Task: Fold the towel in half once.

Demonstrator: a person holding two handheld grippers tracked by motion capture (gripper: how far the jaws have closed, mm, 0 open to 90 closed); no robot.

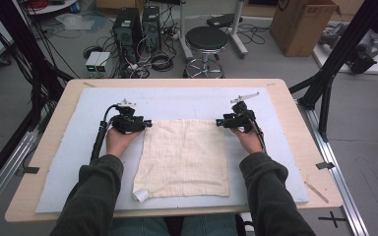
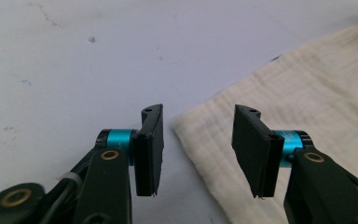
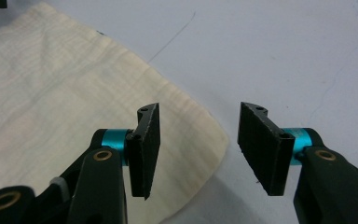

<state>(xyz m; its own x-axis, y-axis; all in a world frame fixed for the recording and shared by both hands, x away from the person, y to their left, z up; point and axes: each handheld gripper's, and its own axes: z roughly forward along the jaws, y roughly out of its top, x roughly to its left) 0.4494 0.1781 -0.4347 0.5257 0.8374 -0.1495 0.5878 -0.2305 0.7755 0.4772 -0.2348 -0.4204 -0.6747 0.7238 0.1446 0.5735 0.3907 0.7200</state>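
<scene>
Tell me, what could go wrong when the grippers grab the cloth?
Each gripper, left and right, is open with a far corner of the cloth between its jaws. A corner might slip out, or a jaw might pinch the mat too. The near left corner is curled and may stay folded.

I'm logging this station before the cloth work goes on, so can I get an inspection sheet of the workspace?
Surface: wooden table under a pale grey mat with faint marks.
Job's things: cream cloth lying flat, near-left corner turned over.
Clutter: nothing seen on the mat.
Grippers: left gripper open astride the cloth's far-left corner; right gripper open astride the far-right corner; fingers not pressing the cloth.
Cables: one trails from each gripper along the forearm; loose bundles on the floor.
Surroundings: stool, computer towers, cardboard box, black frame posts.
</scene>
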